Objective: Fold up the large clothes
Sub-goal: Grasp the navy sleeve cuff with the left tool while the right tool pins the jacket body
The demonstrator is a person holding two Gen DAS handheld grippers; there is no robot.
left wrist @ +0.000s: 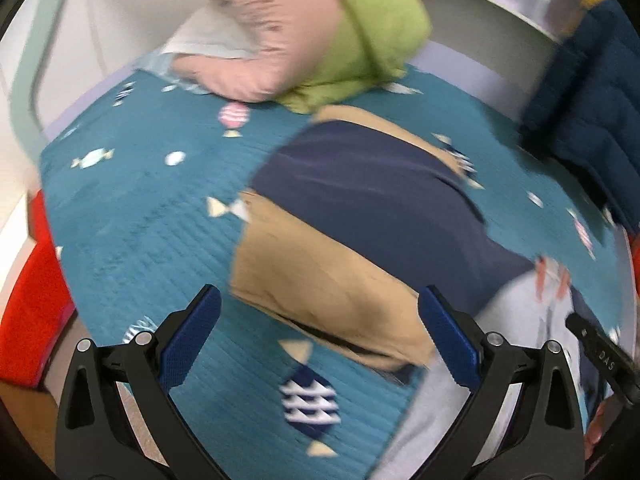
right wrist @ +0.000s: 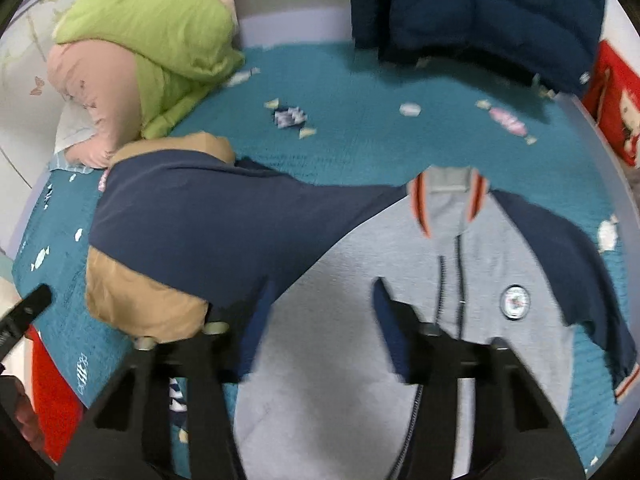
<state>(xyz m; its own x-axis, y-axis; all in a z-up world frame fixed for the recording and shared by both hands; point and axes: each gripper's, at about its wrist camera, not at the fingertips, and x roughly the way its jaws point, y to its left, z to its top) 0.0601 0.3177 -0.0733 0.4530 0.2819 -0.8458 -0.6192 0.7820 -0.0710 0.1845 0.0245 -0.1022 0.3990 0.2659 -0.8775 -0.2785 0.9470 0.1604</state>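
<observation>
In the left wrist view, the left gripper (left wrist: 320, 328) is seen with its jaws spread wide and empty, hovering above the teal bedspread (left wrist: 140, 200) just short of the jacket's outstretched sleeve (left wrist: 352, 216), a navy band with tan cloth at either end. The step in hand is judged to be the folding of that sleeve across the body. It would be done well if the tan cuff end nearest the jaws were pinched through all layers at its outer edge, lifted only slightly, and carried straight inward so that no twist is dragged into the shoulder seam. One sleeve is counted here, along with one heap of pink and green bedding (left wrist: 304, 28) and one dark quilted garment (left wrist: 588, 92) at the far edge. The picture is blurred, so finer detail cannot be told.

In the right wrist view, the right gripper (right wrist: 316, 320) is likewise held apart, with nothing between its jaws, over the grey front of the jacket (right wrist: 360, 280), which is spread flat on the bed with its collar away from the camera. The chest should be pinned or left undisturbed while the sleeve is brought over. Counted: one jacket, two navy sleeves, one zip, one round badge (right wrist: 515, 301).
</observation>
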